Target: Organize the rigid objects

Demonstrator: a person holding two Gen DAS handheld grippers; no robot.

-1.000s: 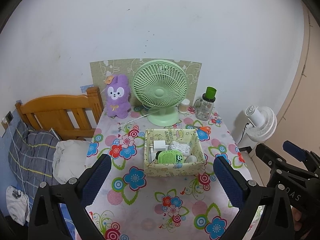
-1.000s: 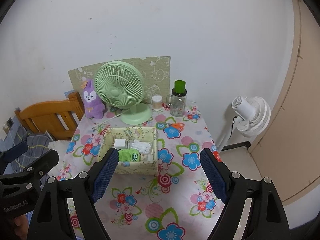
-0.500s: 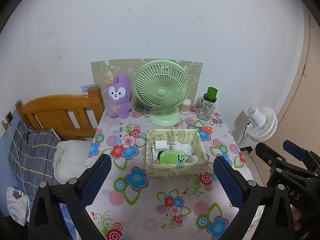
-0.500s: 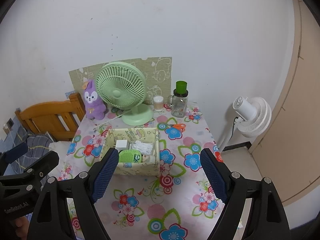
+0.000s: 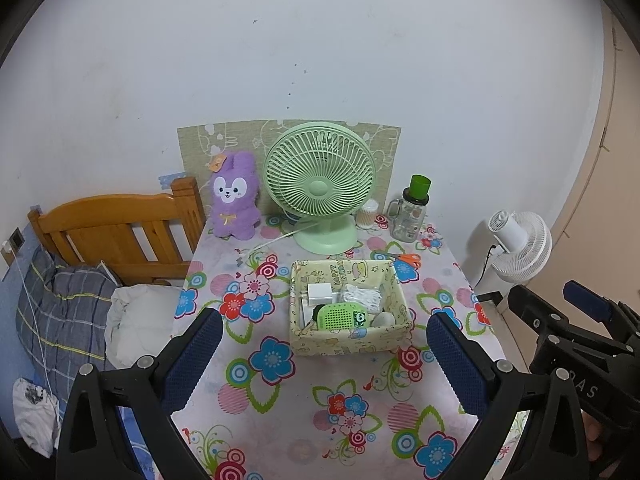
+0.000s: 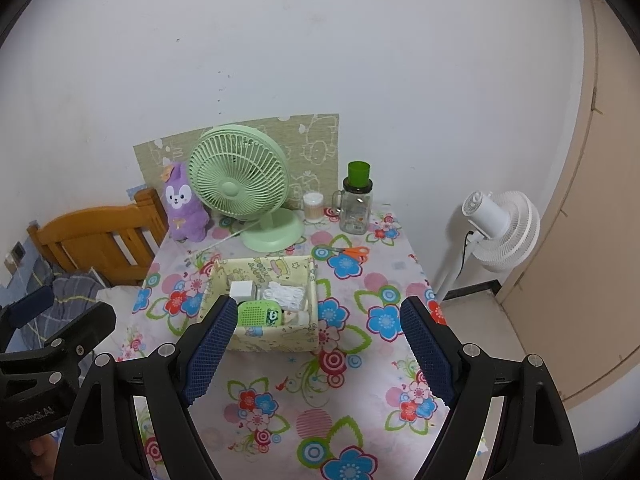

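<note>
A pale yellow patterned box [image 5: 352, 340] [image 6: 276, 340] stands mid-table on the flowered cloth. Inside lie a white charger [image 5: 319, 293] [image 6: 241, 290], a coiled white cable [image 5: 362, 295] [image 6: 285, 295], a green perforated gadget [image 5: 340, 316] [image 6: 258, 314] and a small white round piece [image 5: 383, 319]. Orange-handled scissors [image 5: 402, 258] [image 6: 348, 252] lie behind the box. My left gripper [image 5: 324, 336] hangs open above the near table, nothing between its blue pads. My right gripper [image 6: 316, 330] is open too, well short of the box.
At the back stand a green desk fan [image 5: 320, 184] [image 6: 240, 180], a purple plush rabbit [image 5: 234, 196] [image 6: 182, 204], a cotton-swab jar [image 5: 367, 214] [image 6: 313, 207] and a glass jar with green lid [image 5: 412, 210] [image 6: 357, 204]. A wooden headboard [image 5: 116, 228] and bedding lie left; a white floor fan [image 5: 518, 246] [image 6: 498, 230] stands right.
</note>
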